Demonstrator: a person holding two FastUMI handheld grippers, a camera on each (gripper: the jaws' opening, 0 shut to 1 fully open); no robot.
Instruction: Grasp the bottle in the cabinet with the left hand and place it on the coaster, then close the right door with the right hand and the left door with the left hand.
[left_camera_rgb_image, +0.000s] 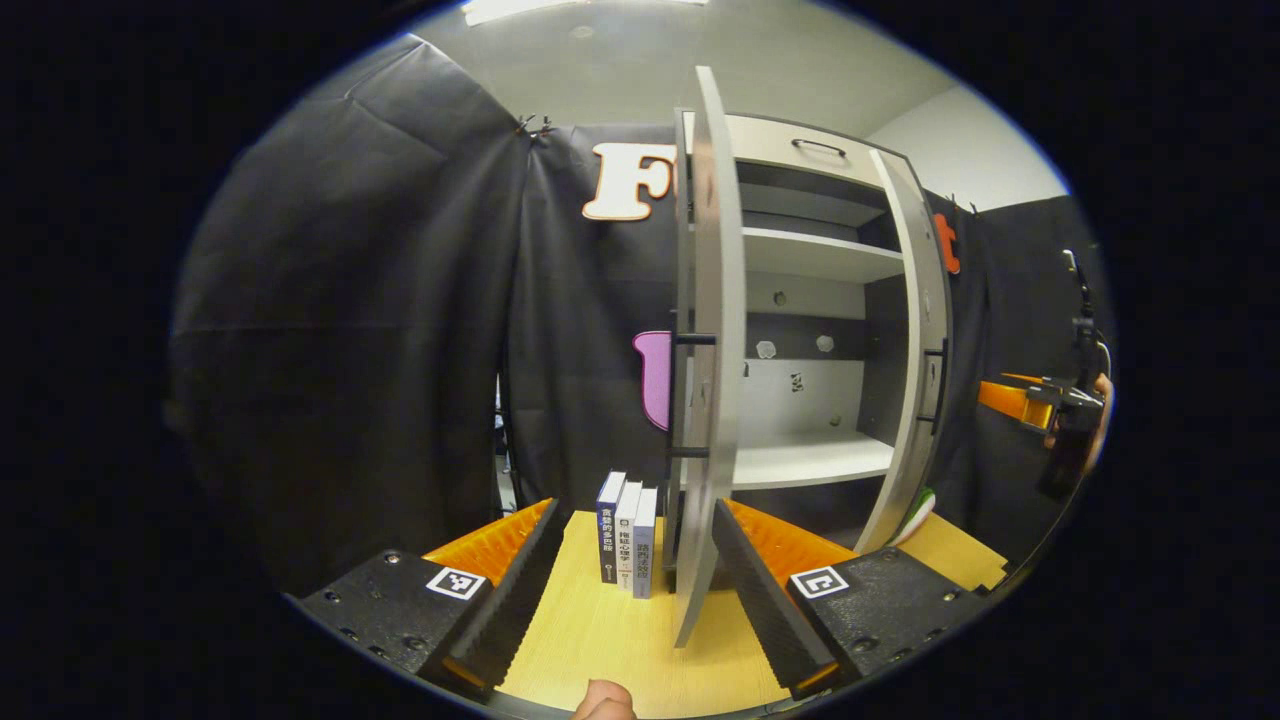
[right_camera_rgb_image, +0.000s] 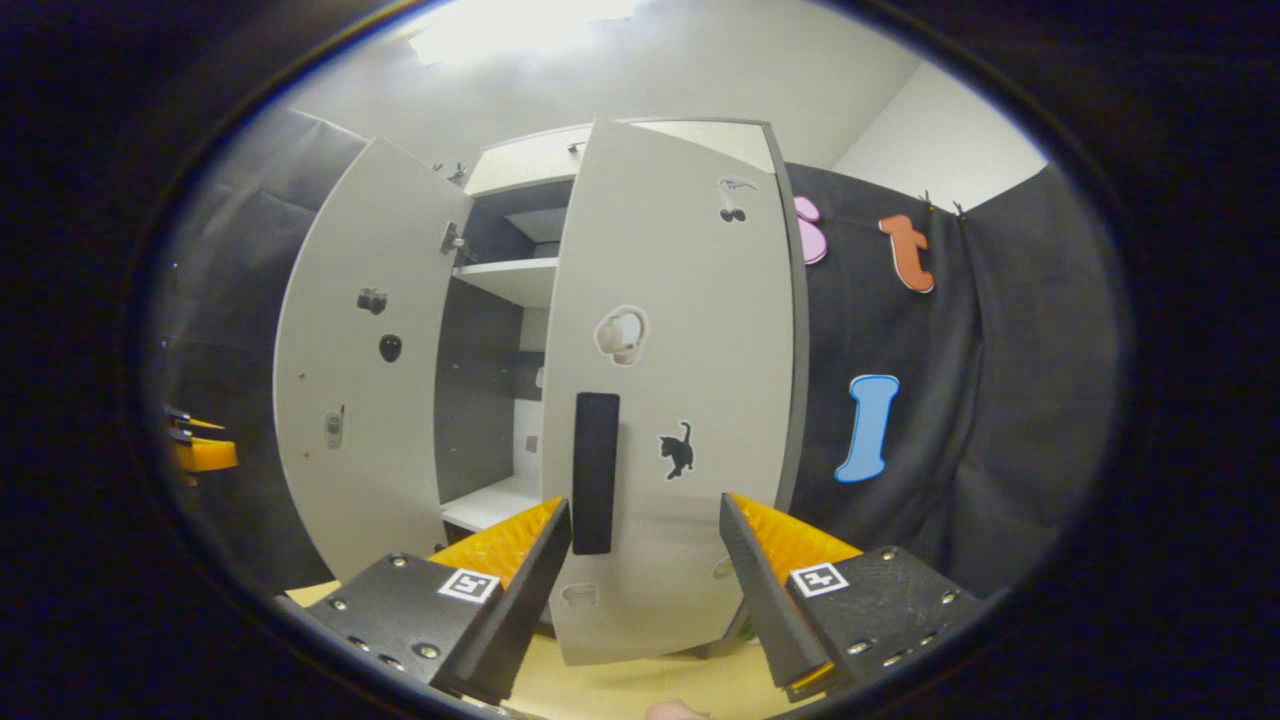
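Apparently open tool (left_camera_rgb_image: 630, 585) beside door edge (left_camera_rgb_image: 715, 400).

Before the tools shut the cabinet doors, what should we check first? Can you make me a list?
1. Right tool open and facing the right door: ok.
2. Right door closed: not ok, it stands partly open.
3. Left tool open, with the left door edge-on in front of it: ok.
4. Left door closed: not ok, it is wide open.
5. Bottle out of the cabinet: the shelves that show look bare; bottle on the coaster: cannot tell.
6. Books stand beside the left door; touching or not: cannot tell.
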